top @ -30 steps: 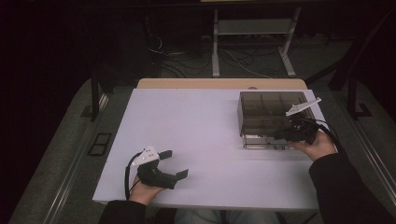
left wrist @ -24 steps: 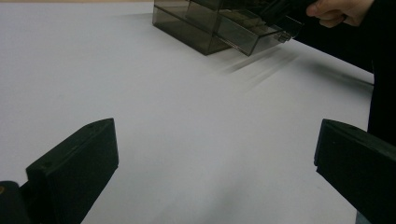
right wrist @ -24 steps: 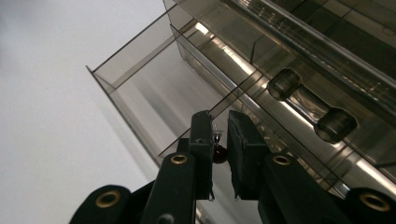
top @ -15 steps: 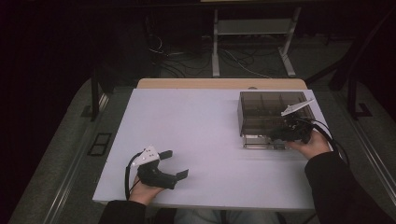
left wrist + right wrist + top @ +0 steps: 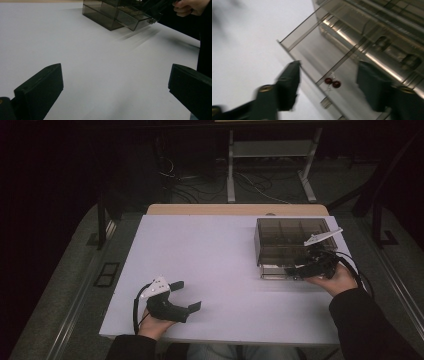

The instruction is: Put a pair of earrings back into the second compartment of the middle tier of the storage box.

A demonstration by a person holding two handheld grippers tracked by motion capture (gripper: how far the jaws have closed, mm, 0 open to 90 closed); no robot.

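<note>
Right hand-held gripper [image 5: 299,268] moved leftward, jaws apart, empty, straddling open drawer [image 5: 322,75] front

The room is dark, but the flat white table top [image 5: 220,270] looks bright. The see-through smoky plastic drawer box [image 5: 372,30] shines with glare. The right gripper view is blurry. Soft shadows lie near the box.

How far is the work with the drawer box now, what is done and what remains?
Done: the bottom drawer of the smoky clear drawer box stands pulled out, two small red pieces in it. In hand: the right gripper, jaws open, is at that drawer. Left: probably taking the pieces or shutting the drawer; the left gripper waits open.
</note>
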